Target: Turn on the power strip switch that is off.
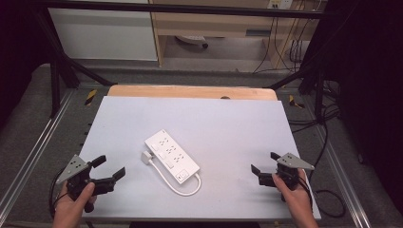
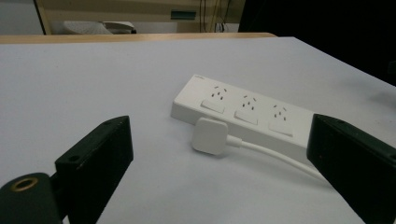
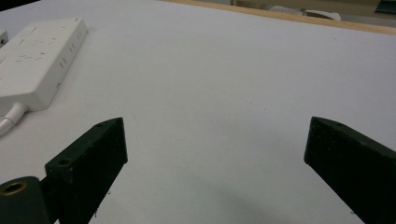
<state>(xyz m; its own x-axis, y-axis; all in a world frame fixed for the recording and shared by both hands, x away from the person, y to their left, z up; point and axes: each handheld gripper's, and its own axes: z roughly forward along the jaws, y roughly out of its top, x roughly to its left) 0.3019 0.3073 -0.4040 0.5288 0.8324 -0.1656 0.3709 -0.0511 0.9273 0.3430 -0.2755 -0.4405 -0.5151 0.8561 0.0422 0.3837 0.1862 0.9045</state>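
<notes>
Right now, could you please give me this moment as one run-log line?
left gripper: open, empty | right gripper: open, empty | power strip: mid-table, untouched | plug: unplugged, lying beside strip

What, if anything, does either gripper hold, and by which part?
Nothing is held. The left gripper and right gripper both stand open, apart from the white power strip and its plug lying on the table.

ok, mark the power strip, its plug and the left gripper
power strip (image 1: 172, 152), high view, top face.
plug (image 2: 210, 136), left gripper view, flat top.
left gripper (image 1: 110, 168), high view, midway between open jaws.
</notes>
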